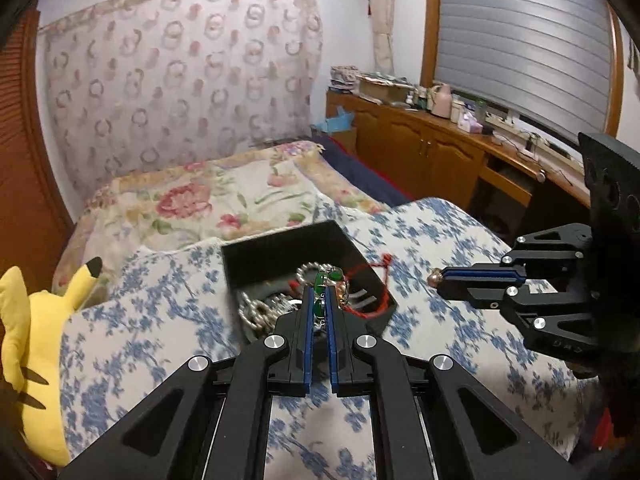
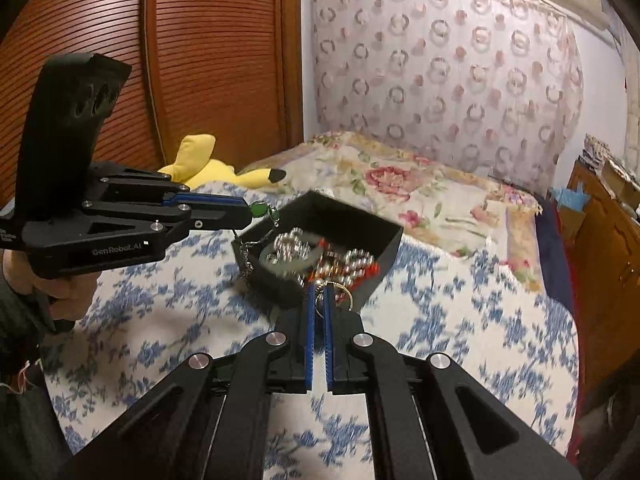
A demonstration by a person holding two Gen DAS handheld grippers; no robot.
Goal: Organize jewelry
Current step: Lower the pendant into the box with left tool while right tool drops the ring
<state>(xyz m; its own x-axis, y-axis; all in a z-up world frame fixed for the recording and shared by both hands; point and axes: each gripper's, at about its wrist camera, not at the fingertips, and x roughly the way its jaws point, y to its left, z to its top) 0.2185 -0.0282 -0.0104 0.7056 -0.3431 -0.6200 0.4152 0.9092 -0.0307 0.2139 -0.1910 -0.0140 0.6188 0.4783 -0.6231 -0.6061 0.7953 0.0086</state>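
The task looks to be at an early stage. A black box (image 2: 320,240) sits on the blue-flowered bedspread (image 2: 440,320) of the bed, and most of the jewelry is jumbled together inside it: a silver bead bracelet (image 2: 296,244), a pale bangle (image 2: 288,266), more beads with red bits (image 2: 356,264) and a red cord (image 1: 376,276) trailing over the box's rim. A silver chain (image 2: 246,256) hangs over the near-left wall. Nothing lies sorted on the bedspread beside the box, so the separating seems barely begun.

The left claw (image 1: 320,300) is clenched on a green bead piece (image 1: 320,284), pinched between its blue pads just above the box; in the right wrist view the same green beads (image 2: 262,210) stick out of its tip, with a thin link dangling toward the box. The right claw (image 2: 320,296) is likewise clenched, gripping a small metal bead (image 2: 320,300) with a gold ring (image 2: 344,294) showing just beside it at the box's near edge; the left view shows that rounded bead (image 1: 434,279) at its tip.

Both pieces look tangled with the heap, so what remains, in my judgement, is to free each item, lay it out apart from the others, and work through the rest of the box. A yellow plush toy (image 1: 36,344) lies at the bed's edge, well apart from the work.
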